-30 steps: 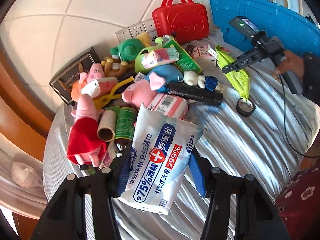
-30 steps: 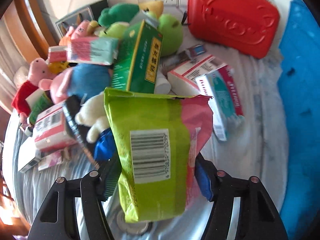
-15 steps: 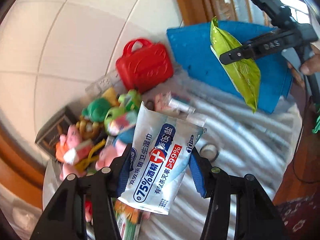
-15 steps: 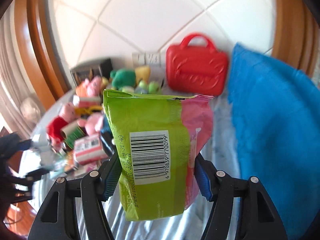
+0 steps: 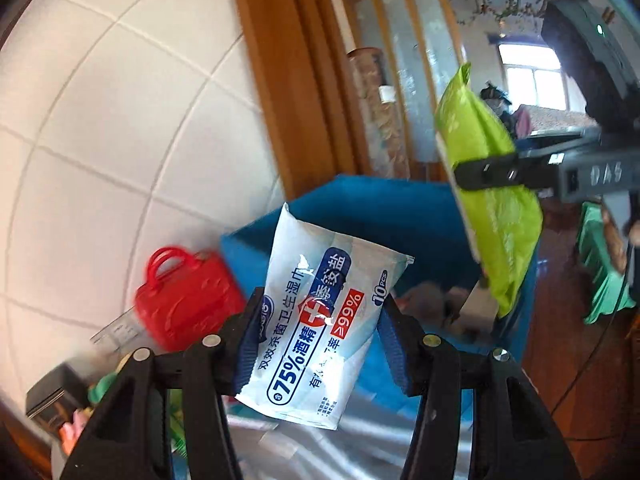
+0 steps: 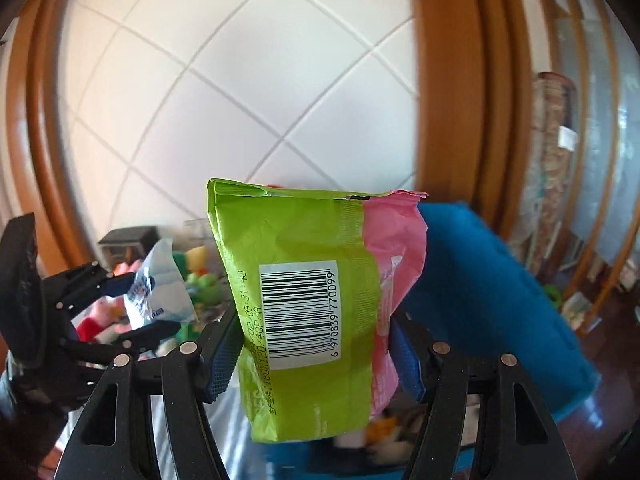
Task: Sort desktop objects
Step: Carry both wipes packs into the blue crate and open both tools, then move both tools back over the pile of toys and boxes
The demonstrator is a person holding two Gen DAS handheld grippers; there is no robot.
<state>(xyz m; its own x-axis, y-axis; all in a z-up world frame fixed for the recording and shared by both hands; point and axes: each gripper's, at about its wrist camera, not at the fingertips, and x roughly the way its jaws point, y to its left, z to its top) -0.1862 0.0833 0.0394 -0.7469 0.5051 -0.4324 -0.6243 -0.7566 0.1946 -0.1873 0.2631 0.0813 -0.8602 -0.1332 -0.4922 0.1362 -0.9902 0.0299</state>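
Both packs held up by the blue bin (image 5: 432, 216).
L gripper (image 5: 320, 340) clamps wipes pack (image 5: 320, 320) before its near wall; R gripper (image 6: 316, 356) grips green-pink pouch (image 6: 304, 300) over bin's left rim.

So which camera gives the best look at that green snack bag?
The right wrist view: the green bag fills the centre, squeezed in the right tongs, barcode readable. The left wrist view shows it only side-on, off to the right above the blue bin.
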